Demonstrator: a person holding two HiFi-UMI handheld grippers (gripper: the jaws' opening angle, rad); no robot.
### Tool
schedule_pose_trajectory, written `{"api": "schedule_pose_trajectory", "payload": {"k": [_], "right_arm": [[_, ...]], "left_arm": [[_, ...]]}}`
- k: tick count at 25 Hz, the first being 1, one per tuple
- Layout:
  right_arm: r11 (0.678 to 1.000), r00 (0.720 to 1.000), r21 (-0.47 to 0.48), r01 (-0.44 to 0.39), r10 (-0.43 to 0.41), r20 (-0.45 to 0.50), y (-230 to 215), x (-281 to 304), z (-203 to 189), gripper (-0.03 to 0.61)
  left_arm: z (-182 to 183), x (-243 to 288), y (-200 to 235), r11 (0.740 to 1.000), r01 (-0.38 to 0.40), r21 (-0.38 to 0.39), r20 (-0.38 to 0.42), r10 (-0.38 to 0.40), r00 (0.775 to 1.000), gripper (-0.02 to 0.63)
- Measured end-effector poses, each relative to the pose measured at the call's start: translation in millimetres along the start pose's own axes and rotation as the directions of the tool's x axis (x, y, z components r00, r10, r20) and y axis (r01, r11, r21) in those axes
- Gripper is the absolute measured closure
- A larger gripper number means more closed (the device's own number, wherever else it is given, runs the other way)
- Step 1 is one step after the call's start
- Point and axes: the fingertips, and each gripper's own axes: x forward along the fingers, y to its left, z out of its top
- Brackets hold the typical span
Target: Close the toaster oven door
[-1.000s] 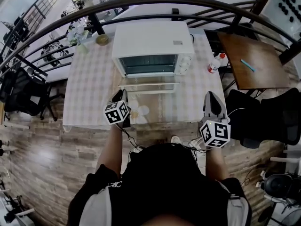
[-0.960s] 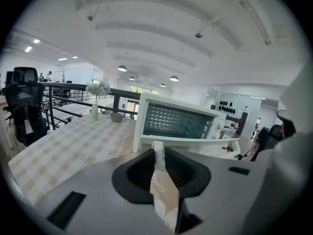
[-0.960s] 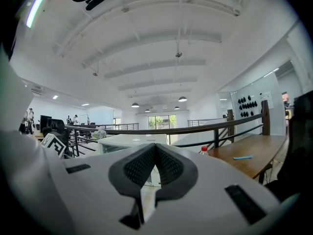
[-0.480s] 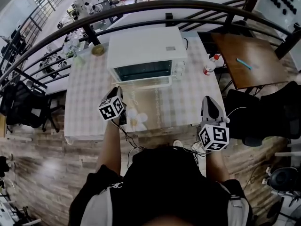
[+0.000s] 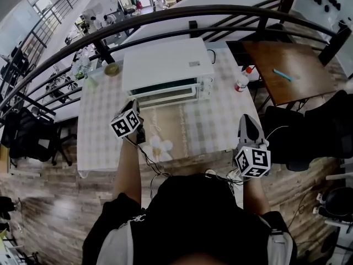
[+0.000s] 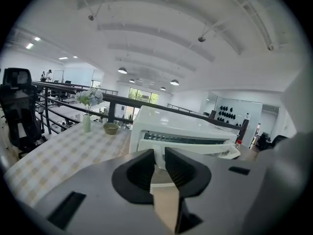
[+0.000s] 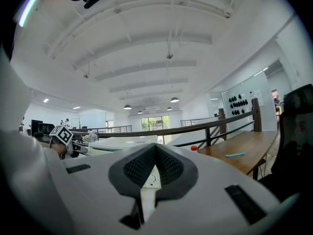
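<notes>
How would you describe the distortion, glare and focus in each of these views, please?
Head view: strong fisheye bows the railing into an arc, lighting even. Left gripper view: black vignette at the corners, a pale sheen on the toaster oven top, near fingers soft. Right gripper view: same vignette, bright ceiling fills most of the frame, fingers slightly soft.

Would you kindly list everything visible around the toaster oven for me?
toaster oven: one, white, table's back, door ajar
table: one, pale checked cloth, centre
bowl: one, olive, left of the oven
vase of flowers: one, pale, beside the bowl
bottle: one, red-capped white, right of the oven
side table: one, brown, far right
pen: one, blue, on the side table
left claw: one, grey, open, at the door's left corner
right claw: one, grey, shut, past the table's right edge
</notes>
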Motion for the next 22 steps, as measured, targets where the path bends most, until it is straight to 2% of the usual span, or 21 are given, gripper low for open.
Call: {"api": "schedule_pose_trajectory", "payload": {"k": [11,16,19,22], "right_arm": [[1.0,1.0,-0.006,0.026,-0.026,0.009,-8,-5,7,0.586],[1.0,1.0,-0.012,0.019,-0.019,0.012,-6,-6,9,0.586],[1.0,1.0,-0.024,0.006,-0.006,0.011,0,-5,12,0.586],[0.999,1.0,-0.037,-0.018,0.018,0.018,8,0,17,0.586]], "left_arm": [[20,23,0,1.0,0.001,-0.006,0.015,-0.001,1.0,0.535],[22,22,1,1.0,-0.001,0.031,0.017,0.0,1.0,0.534],[39,9,5,0.993,-0.077,0.091,0.1,0.067,0.993,0.571],[65,-15,-5,0.99,-0.077,0.12,0.204,0.051,0.978,0.58]]}}
